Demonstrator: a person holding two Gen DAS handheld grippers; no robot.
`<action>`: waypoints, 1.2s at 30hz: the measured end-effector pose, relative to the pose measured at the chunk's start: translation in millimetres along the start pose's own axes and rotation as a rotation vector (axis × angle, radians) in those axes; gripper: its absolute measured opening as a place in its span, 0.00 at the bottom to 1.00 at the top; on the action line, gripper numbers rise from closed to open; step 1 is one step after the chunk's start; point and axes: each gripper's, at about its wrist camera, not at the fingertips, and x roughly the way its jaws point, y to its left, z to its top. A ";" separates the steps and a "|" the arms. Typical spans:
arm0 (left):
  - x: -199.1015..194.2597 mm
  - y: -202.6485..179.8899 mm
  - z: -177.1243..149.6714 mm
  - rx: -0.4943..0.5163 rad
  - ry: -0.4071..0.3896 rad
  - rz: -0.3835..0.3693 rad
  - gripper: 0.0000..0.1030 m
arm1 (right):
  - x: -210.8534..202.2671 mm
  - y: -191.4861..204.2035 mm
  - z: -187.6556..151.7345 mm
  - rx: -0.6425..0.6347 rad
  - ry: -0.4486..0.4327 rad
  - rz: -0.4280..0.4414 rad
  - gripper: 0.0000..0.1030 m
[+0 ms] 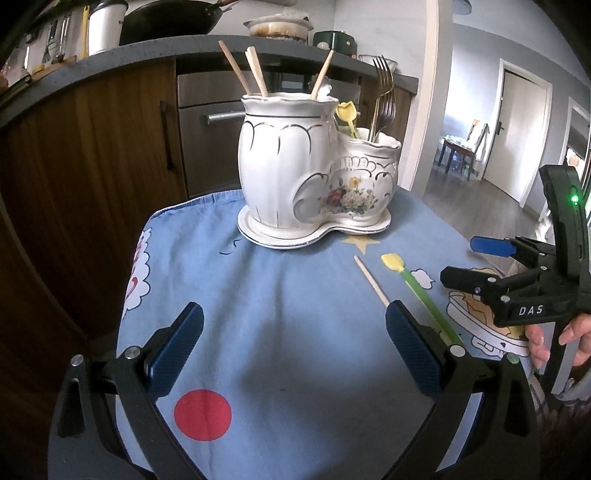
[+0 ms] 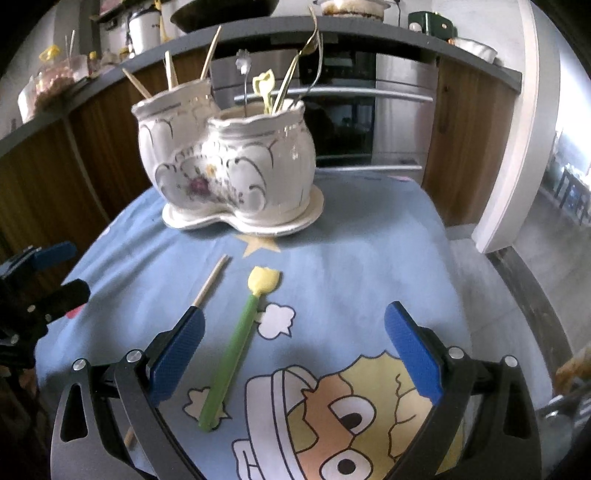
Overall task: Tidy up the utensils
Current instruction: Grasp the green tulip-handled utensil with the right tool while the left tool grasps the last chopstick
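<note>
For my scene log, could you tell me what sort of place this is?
Most likely a home kitchen: a built-in oven under a dark countertop holding a wok, and a ceramic utensil holder on a cloth-covered table.

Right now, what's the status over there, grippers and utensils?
Left gripper open, empty. Right gripper open, empty. Green spoon and chopstick loose on cloth, ceramic holder behind. Nothing in the way.

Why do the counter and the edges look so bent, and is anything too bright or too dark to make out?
Left wrist view: the fisheye lens bows the counter edge; the doorway is bright but readable; corners go black. Right wrist view: the same bending curves the oven handle; the window area at far right is washed out; the ceramic holder carries soft glare.
</note>
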 end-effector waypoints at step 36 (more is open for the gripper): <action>20.5 -46.7 -3.4 0.086 0.091 -0.079 0.95 | 21.5 13.9 -0.7 -0.006 0.103 0.079 0.10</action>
